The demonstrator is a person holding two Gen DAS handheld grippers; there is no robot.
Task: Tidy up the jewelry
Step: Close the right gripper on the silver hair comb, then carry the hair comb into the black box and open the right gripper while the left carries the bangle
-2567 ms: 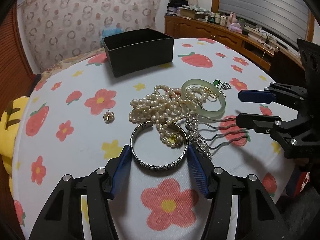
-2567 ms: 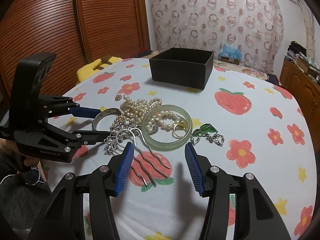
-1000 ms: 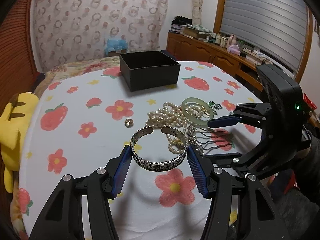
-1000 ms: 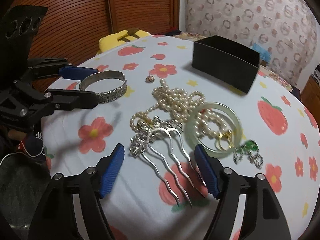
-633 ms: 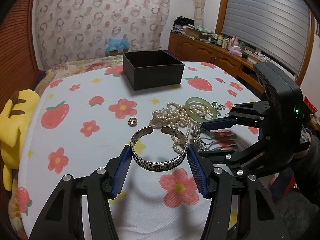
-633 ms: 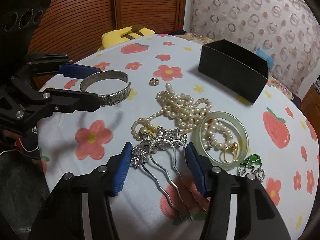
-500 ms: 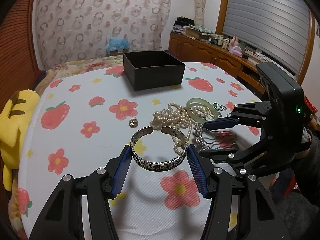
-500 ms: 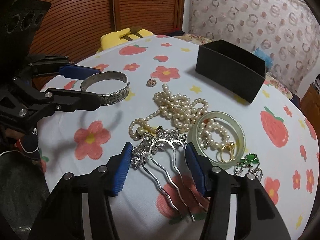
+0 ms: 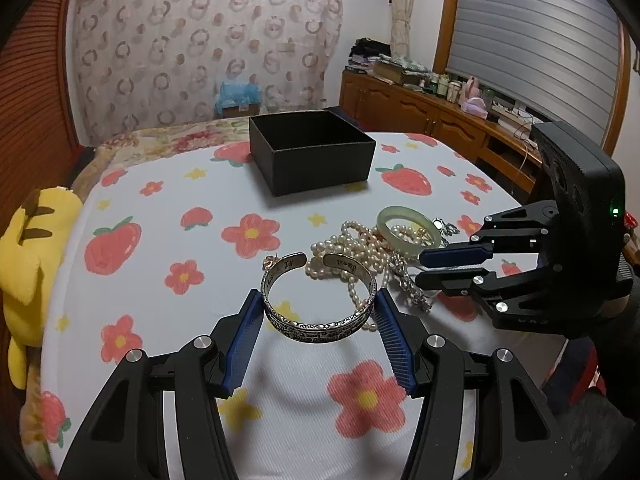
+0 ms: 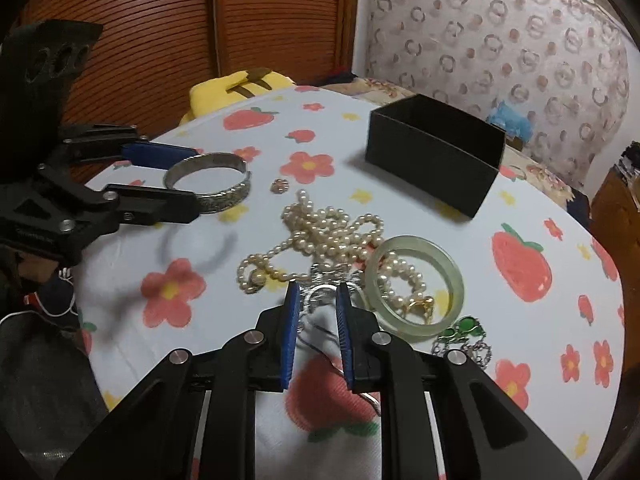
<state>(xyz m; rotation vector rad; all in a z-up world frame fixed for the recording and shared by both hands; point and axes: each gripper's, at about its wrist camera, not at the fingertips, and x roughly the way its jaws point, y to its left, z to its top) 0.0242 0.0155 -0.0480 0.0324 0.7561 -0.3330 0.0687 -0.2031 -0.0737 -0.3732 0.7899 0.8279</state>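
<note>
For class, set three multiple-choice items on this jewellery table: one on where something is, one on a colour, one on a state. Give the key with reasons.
1. Where is the engraved silver cuff bracelet?
A. between the left gripper's fingers
B. in the box
C. under the pearls

2. What colour is the open square cardboard box?
A. white
B. black
C. red

3. How does the right gripper stand?
A. wide open
B. out of view
C. closed on the ornate silver hair comb

Key: 1 A, the cuff sits between the blue pads, its shadow on the cloth below. 2 B, its walls are black in both views. 3 C, the pads pinch the comb's head.
</note>
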